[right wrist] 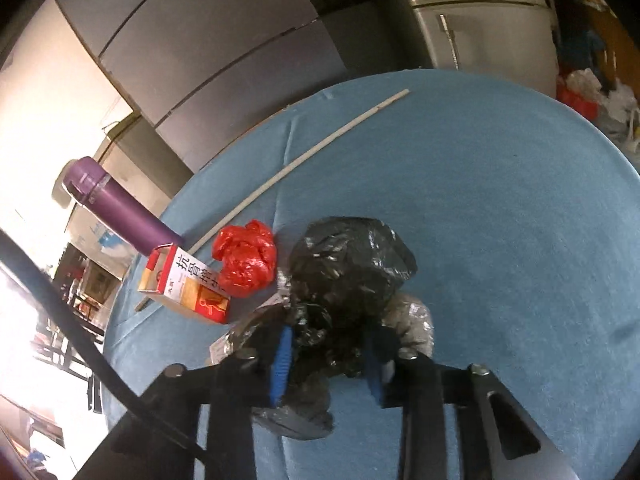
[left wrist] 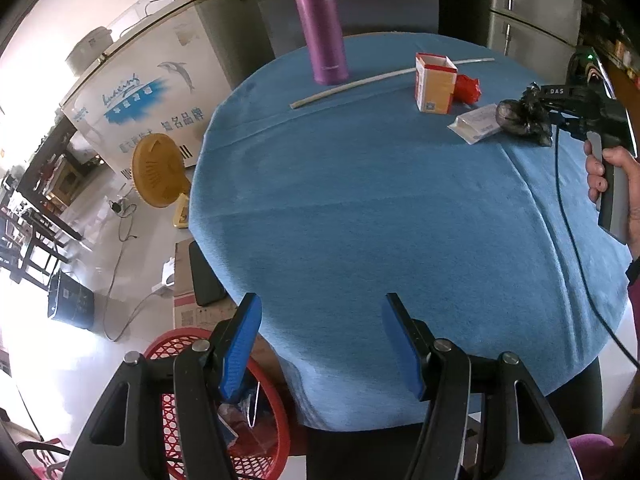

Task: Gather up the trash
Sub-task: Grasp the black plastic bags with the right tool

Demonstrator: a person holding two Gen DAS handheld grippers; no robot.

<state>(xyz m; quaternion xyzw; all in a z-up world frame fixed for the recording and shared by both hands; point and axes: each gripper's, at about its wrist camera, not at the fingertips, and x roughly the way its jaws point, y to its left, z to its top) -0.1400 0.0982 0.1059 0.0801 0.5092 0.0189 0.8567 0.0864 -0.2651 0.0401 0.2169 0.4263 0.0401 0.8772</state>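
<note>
Gripping: the right gripper [right wrist: 328,356] has its blue pads closed on a crumpled black plastic bag [right wrist: 352,264]; the bag bulges out ahead of the jaws and a fold of it hangs below them.
Right gripper seen from the left wrist: it [left wrist: 538,110] sits over the far right edge of the table, the black bag [left wrist: 524,116] bunched at its tip, a person's hand [left wrist: 604,176] around the handle.
Left gripper: the left gripper [left wrist: 320,344] hangs over the near edge of the table, jaws about half open, nothing between the pads.
Table: round, under a blue cloth [left wrist: 360,200].
Trash on the cloth: a flat clear wrapper [left wrist: 476,122] just beside the black bag; an open orange and white carton [left wrist: 434,82] upright toward the far edge; a crumpled red bag [right wrist: 246,258] touching the carton.
Other things on the cloth: a purple flask [left wrist: 320,24] upright at the far edge; a long pale stick [left wrist: 384,76] lying behind the carton.
Basket: a red mesh basket [left wrist: 276,400] on the floor below the near left edge, with some scraps inside.
</note>
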